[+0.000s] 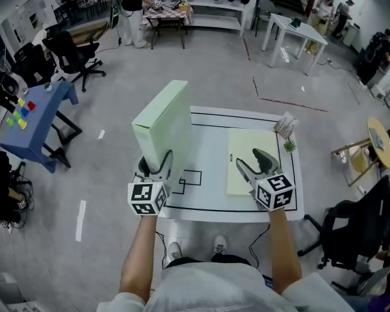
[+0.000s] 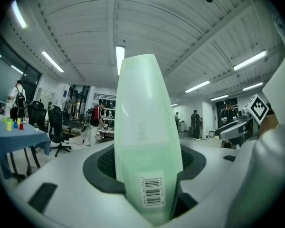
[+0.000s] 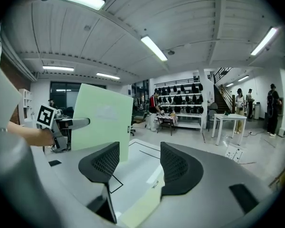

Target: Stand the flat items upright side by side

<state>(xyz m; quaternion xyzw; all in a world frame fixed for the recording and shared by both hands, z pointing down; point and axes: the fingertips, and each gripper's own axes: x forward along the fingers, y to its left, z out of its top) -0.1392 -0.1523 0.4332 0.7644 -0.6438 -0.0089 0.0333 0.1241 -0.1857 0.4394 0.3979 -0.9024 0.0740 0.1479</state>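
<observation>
Fingers (image 2: 102,167) of the left gripper (image 1: 157,164) clench the near end of a pale green box (image 1: 164,122), which stands upright at the left edge of the white counter (image 1: 211,148). A second box (image 1: 247,145) lies flat on the counter's right half. The right gripper (image 1: 257,163) has its fingers released, spread just above the flat box's near edge. A small plant (image 1: 289,145) sits beside the box's far right corner.

Grey floor (image 1: 117,174) surrounds a white work table (image 1: 211,142); left of it a blue table (image 1: 42,119), beyond it black office chairs (image 1: 71,54) and white shelving (image 1: 214,8).
</observation>
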